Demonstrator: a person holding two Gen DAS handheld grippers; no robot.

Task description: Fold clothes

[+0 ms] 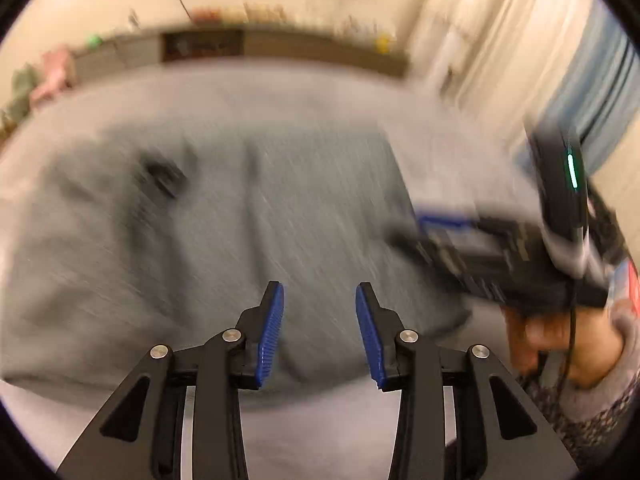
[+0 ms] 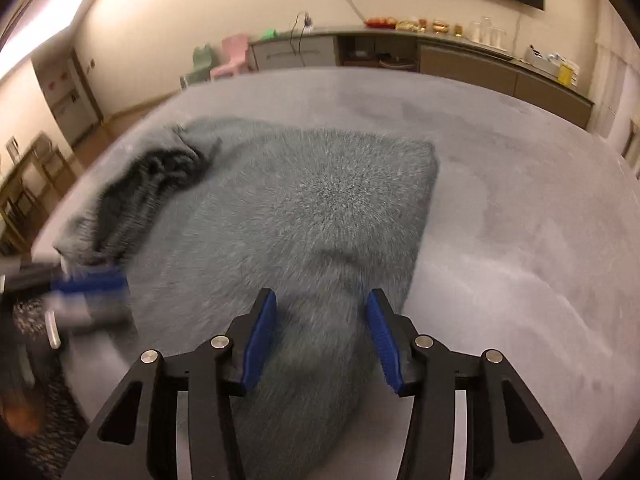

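A grey-green sweatshirt [image 1: 224, 232] lies spread on the pale grey table [image 1: 320, 432], blurred by motion. It also shows in the right wrist view [image 2: 304, 216], with a dark hood or collar lining [image 2: 152, 184] at its left end. My left gripper [image 1: 320, 300] is open and empty above the garment's near edge. My right gripper [image 2: 322, 304] is open, its jaws either side of a sleeve-like fold [image 2: 320, 352], not touching it as far as I can tell. The right gripper appears in the left wrist view [image 1: 444, 228] over the garment's right edge. The left gripper appears blurred in the right wrist view [image 2: 88, 284].
The table surface [image 2: 520, 208] stretches to the right of the garment. A counter with cabinets [image 2: 440, 60] runs along the far wall. Small pink and green chairs [image 2: 228, 60] stand beyond the table. Wooden chairs [image 2: 28, 176] are at the far left.
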